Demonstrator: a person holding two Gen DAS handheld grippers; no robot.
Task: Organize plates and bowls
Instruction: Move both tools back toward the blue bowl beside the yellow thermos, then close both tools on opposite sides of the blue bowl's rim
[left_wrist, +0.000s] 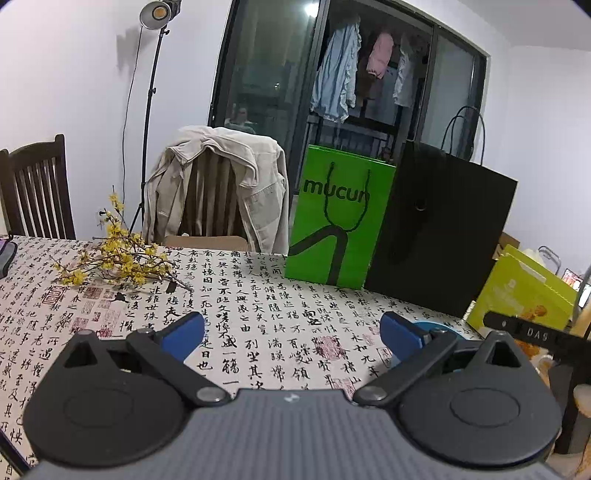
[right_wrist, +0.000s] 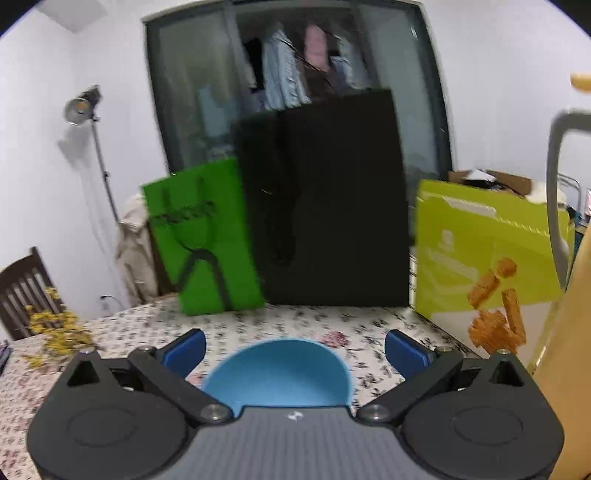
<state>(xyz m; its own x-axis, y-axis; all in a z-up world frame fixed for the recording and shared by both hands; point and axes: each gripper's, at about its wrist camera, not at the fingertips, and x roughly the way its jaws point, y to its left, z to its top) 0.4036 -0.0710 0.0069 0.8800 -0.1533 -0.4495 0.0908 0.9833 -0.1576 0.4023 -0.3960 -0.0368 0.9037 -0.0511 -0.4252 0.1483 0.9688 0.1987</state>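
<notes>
Left claw (left_wrist: 291, 328) spread wide, blue pads (left_wrist: 186, 332) well apart, nothing between them; hovering over the desk (left_wrist: 258, 302), whose cloth is printed with black calligraphy and red seals; just past the right-hand pad, a sliver of a blue bowl (left_wrist: 441, 328) on the cloth; further out to the left, a sprig of yellow flowers (left_wrist: 118, 258) lying flat on the desk; at the far edge, a green paper bag (left_wrist: 343, 218) standing upright, touching or just beside a taller black paper bag (left_wrist: 439, 229); to the right of those, a yellow-green box (left_wrist: 517, 291); behind the desk, a chair draped with a beige jacket (left_wrist: 218, 184), a second dark wooden chair (left_wrist: 37, 192) at the left, a lamp on a stand (left_wrist: 159, 14), and clothes hanging behind a dark glass door (left_wrist: 351, 74).

Right claw (right_wrist: 294, 350) likewise opened wide, gripping nothing; directly below and between its blue pads (right_wrist: 186, 350), the blue bowl (right_wrist: 277, 373) sitting upright on the desk (right_wrist: 332, 321), near rim hidden by the claw body; whether the pads touch it cannot be told; view blurred; beyond the bowl, the green bag (right_wrist: 203, 236) and black bag (right_wrist: 325, 199) side by side; yellow-green box (right_wrist: 480, 251) to the right, printed with orange snack pieces; flowers (right_wrist: 55, 328) far left.
</notes>
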